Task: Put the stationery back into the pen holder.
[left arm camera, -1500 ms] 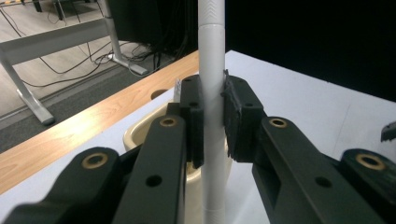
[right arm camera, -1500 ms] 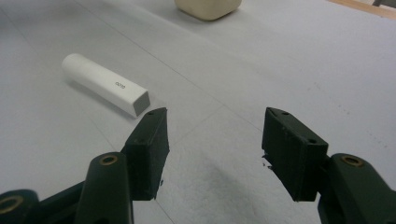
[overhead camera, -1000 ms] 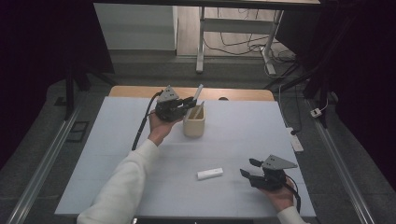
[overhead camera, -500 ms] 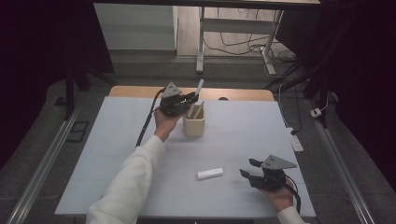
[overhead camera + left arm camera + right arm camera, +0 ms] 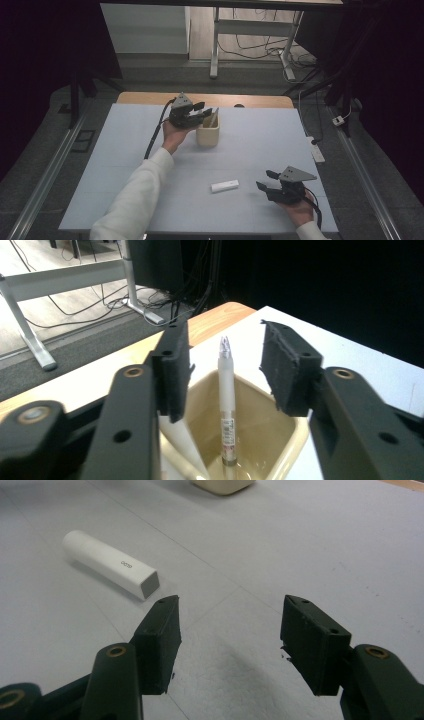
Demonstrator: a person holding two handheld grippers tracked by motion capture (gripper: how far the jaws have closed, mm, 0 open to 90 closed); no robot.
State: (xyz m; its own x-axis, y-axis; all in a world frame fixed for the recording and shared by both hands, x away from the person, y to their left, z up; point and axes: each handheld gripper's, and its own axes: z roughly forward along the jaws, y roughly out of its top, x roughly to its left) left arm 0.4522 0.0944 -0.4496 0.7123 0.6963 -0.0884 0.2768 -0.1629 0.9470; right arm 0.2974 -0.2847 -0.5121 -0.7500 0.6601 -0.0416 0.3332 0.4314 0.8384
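Beige cup (image 5: 207, 136), white pen (image 5: 226, 395), white tube (image 5: 224, 186), pale blue table (image 5: 260, 145)

The white rectangular stick (image 5: 109, 563) lying on the desk (image 5: 325, 540) carries a short line of small grey print on its upper face in the right gripper view, too small and skewed to make out for sure. The pen (image 5: 227, 405) standing in the beige cup (image 5: 280, 440) bears a printed label near its lower end, with red and dark marks that cannot be read.
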